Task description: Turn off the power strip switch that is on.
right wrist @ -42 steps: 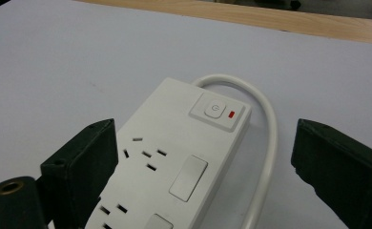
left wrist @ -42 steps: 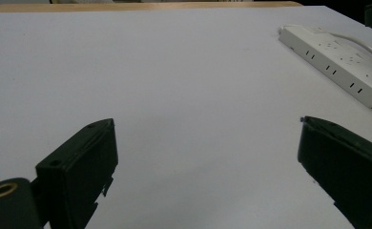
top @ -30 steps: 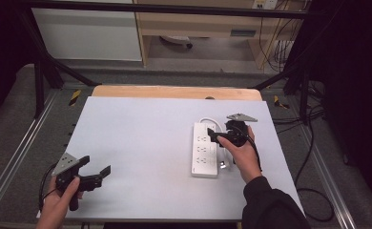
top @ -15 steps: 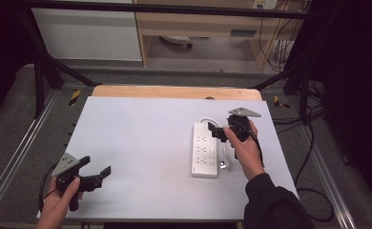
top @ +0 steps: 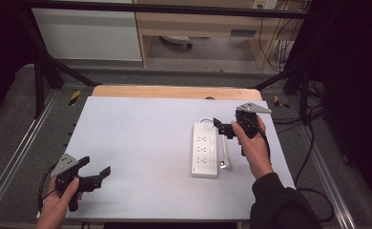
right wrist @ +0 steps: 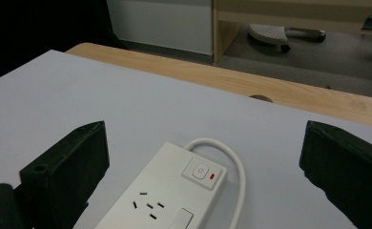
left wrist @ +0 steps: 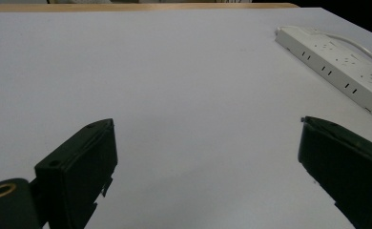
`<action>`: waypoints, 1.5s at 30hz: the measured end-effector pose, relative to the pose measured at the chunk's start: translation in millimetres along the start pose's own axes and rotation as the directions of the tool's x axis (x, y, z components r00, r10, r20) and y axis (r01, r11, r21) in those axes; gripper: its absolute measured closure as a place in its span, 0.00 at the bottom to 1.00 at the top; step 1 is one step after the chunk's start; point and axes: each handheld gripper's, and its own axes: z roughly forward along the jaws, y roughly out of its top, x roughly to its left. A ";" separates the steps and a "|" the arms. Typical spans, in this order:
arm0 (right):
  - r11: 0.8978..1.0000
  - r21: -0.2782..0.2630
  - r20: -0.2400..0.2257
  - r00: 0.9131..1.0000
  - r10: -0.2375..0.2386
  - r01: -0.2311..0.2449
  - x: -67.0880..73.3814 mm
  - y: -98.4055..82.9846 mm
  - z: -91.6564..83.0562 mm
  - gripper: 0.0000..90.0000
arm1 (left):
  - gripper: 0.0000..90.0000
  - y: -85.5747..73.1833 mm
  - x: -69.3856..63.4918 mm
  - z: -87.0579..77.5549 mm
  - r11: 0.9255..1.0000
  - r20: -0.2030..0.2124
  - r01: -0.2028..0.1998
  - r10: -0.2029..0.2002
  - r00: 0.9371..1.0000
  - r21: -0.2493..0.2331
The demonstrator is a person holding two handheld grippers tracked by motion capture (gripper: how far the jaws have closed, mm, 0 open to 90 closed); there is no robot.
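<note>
Looking down in the high view: the table (top: 141, 143) has a pale grey top w/ a wood strip along its far edge. The strip (top: 205, 149), a white power strip, lies right of centre, long axis running near-to-far, roughly 6 to 12 o'clock; its cord (top: 225, 152) loops out at the far end and runs back down its right side. Wide bare top from centre out to 9 o'clock; less room betw. strip and the right edge. The right gripper (top: 221, 128) hangs just over the strip's far end, at about 2 o'clock from table centre, jaws apart and holding nothing, pointing toward 9. The left gripper (top: 98, 174) sits at the near left corner, about 7 o'clock, close to the near edge, jaws apart, nothing betw. them, well apart from the strip.

Left gripper view: jaws spread wide at both bottom corners, bare table betw. them. Strip (left wrist: 336, 67) lies at 2 o'clock, slanting from upper centre-right down to the right edge, sockets facing up. Wood edge shows along the top.

Right gripper view: jaws wide apart, strip (right wrist: 167, 195) betw. them and below, at 6 o'clock, long axis running from bottom left up toward centre. Its switch (right wrist: 202, 171), w/ a red mark, sits at the far end, where the cord (right wrist: 236, 176) curves out and back down the right. Bare top beyond to the wood edge at 12.
</note>
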 end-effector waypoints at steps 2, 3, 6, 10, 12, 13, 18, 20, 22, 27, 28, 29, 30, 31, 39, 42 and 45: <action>1.000 -0.004 0.003 1.000 -0.002 0.002 -2.0 0.7 -4.2 0.04 | 0.06 0.0 0.1 0.1 1.000 0.000 0.001 -0.001 1.000 -0.001; 1.000 -0.007 0.005 1.000 -0.005 0.005 -3.0 0.9 -6.3 0.04 | 0.06 0.0 0.2 0.1 1.000 0.001 0.001 -0.001 1.000 0.000; 1.000 -0.016 0.008 1.000 -0.008 0.008 -6.5 1.3 -12.4 0.04 | 0.06 -0.1 0.1 0.0 1.000 -0.001 0.004 -0.004 1.000 0.001; 0.999 -0.031 0.006 1.000 -0.015 0.015 -10.2 1.6 -20.3 0.03 | 0.06 -0.2 0.4 -0.6 1.000 -0.002 0.004 -0.004 1.000 0.002; 0.999 -0.041 0.003 1.000 -0.012 0.012 -11.7 1.5 -24.6 0.03 | 0.06 -0.2 0.6 -0.6 1.000 -0.001 0.002 -0.002 1.000 0.003; 0.999 -0.043 -0.002 1.000 -0.009 0.009 -12.6 1.2 -26.4 0.03 | 0.06 -0.3 0.4 -0.5 1.000 -0.001 0.003 -0.003 1.000 0.003; 0.998 -0.063 -0.009 1.000 0.003 -0.003 -18.3 0.9 -38.9 0.04 | 0.06 -0.4 1.1 -1.0 1.000 -0.004 0.006 -0.006 1.000 0.001; 0.997 -0.072 -0.009 1.000 0.003 -0.004 -20.5 1.3 -45.0 0.04 | 0.06 -0.4 1.2 -0.9 1.000 -0.005 0.007 -0.007 1.000 0.001; 0.997 -0.079 -0.004 1.000 -0.005 0.005 -21.8 1.4 -51.2 0.04 | 0.06 -0.5 1.1 -1.0 1.000 -0.004 0.007 -0.007 1.000 0.002; 0.996 -0.092 0.001 1.000 -0.009 0.009 -24.6 0.1 -66.3 0.04 | 0.06 -0.9 0.5 -2.1 1.000 -0.003 0.012 -0.012 1.000 -0.001; 0.996 -0.094 0.001 1.000 -0.007 0.007 -25.1 -0.4 -69.2 0.04 | 0.06 -0.9 0.7 -2.2 1.000 -0.003 0.011 -0.011 1.000 0.000; 0.996 -0.094 0.002 1.000 -0.007 0.007 -25.8 -0.9 -72.1 0.04 | 0.06 -0.9 0.7 -2.0 1.000 -0.004 0.012 -0.012 1.000 0.000; 0.995 -0.097 0.005 1.000 -0.006 0.007 -26.6 -1.6 -74.9 0.04 | 0.06 -0.9 0.7 -1.8 1.000 -0.004 0.012 -0.012 1.000 -0.001; 0.995 -0.104 0.008 1.000 -0.005 0.006 -28.6 -3.1 -80.7 0.04 | 0.06 -1.0 0.7 -1.7 1.000 -0.005 0.015 -0.015 1.000 0.000; 0.992 -0.128 0.017 1.000 0.015 -0.013 -32.0 -12.4 -98.6 0.04 | 0.06 -0.7 1.1 -2.6 1.000 0.001 0.024 -0.024 1.000 -0.001; 0.990 -0.138 0.014 1.000 0.027 -0.025 -34.3 -17.1 -105.6 0.03 | 0.06 -1.2 0.5 -2.2 1.000 0.001 0.026 -0.026 1.000 0.001; 0.989 -0.144 0.021 0.999 0.027 -0.023 -37.2 -22.0 -111.3 0.03 | 0.06 -1.0 0.9 -2.5 1.000 0.006 0.031 -0.031 0.999 0.001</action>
